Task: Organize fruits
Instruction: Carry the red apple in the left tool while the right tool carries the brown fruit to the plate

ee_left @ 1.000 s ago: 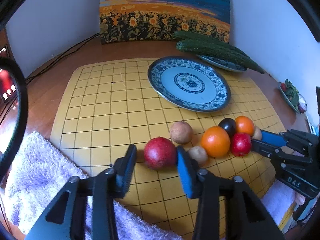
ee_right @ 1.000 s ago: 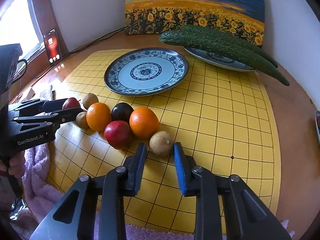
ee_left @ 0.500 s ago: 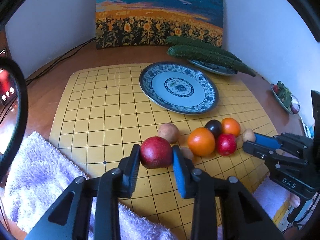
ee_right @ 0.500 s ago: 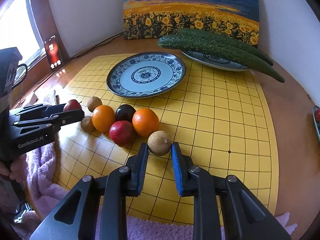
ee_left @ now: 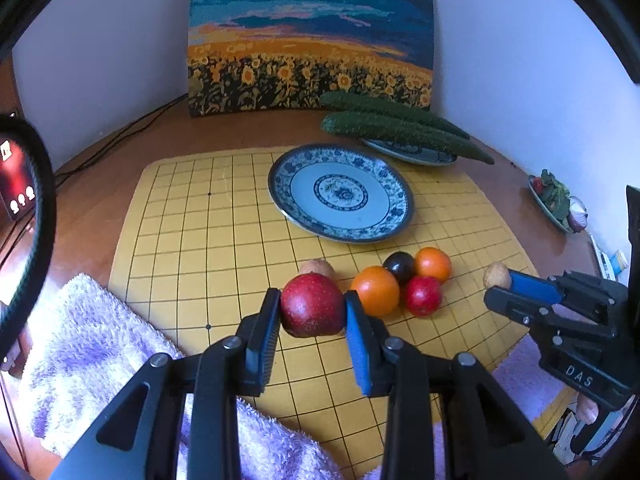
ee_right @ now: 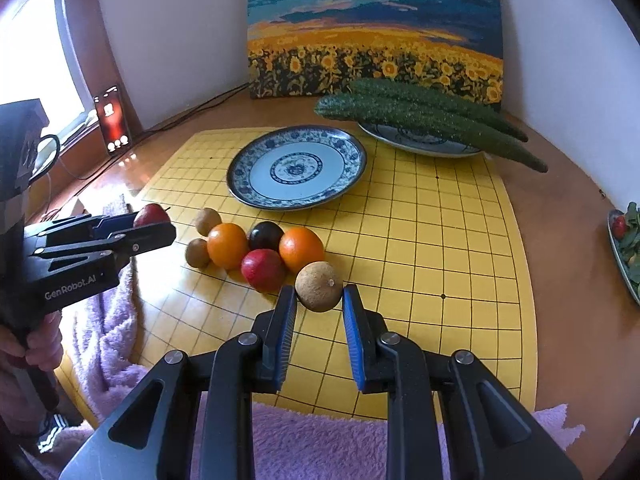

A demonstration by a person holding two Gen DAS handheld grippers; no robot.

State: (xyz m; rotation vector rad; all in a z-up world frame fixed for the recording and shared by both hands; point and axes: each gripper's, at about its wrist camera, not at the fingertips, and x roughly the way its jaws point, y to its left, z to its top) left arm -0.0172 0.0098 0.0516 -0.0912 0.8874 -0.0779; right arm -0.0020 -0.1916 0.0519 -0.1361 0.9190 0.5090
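A wooden table (ee_left: 120,168) is covered by a yellow gridded mat (ee_right: 440,240), with a purple fleecy towel (ee_left: 100,352) laid over its near edge; a sunflower painting (ee_left: 312,40) is leaned against the wall at the back. An empty blue-and-white plate (ee_left: 340,194) is set on the far half of the mat; behind it, two long cucumbers (ee_right: 420,120) are stacked across a second plate (ee_right: 420,144) at the mat's far edge.

The left gripper (ee_left: 312,316) is clenched on a large red apple (ee_left: 312,305), which is lifted clear of the mat, above its near part; the right gripper (ee_right: 319,304) is clamped on a brown round fruit (ee_right: 319,286), likewise held off the mat, just beside the remaining cluster.

The cluster is left on the mat in front of the empty plate: two oranges (ee_right: 227,245) (ee_right: 301,249), a smaller red fruit (ee_right: 263,270) touching both, a dark plum (ee_right: 266,236) wedged between the oranges, and two small brown kiwi-like fruits (ee_right: 208,220) (ee_right: 197,253) at the cluster's left side in the right wrist view. A lit phone (ee_right: 114,120) is propped near the window; a dish of greens (ee_right: 628,248) is seen at the table's right edge.
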